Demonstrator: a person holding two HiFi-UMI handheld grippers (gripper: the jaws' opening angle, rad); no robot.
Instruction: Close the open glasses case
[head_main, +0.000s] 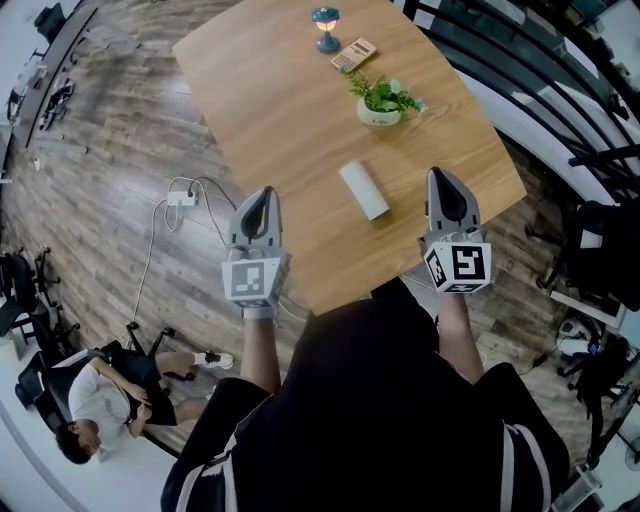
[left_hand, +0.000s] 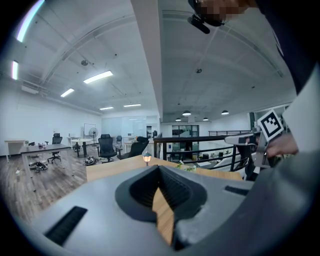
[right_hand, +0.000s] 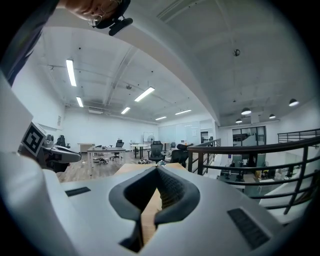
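Note:
A white oblong glasses case (head_main: 364, 190) lies with its lid down on the wooden table (head_main: 290, 120), near the front edge. My left gripper (head_main: 263, 193) hovers over the table's front left edge, to the left of the case and apart from it. Its jaws are shut with nothing between them (left_hand: 159, 168). My right gripper (head_main: 438, 173) sits to the right of the case, also clear of it, shut and empty (right_hand: 158, 169). Neither gripper view shows the case.
Farther back on the table stand a potted plant (head_main: 381, 100), a calculator-like object (head_main: 353, 54) and a small lamp (head_main: 325, 22). A power strip with cables (head_main: 181, 198) lies on the floor at left. A person (head_main: 95, 400) sits lower left. A railing runs along the right.

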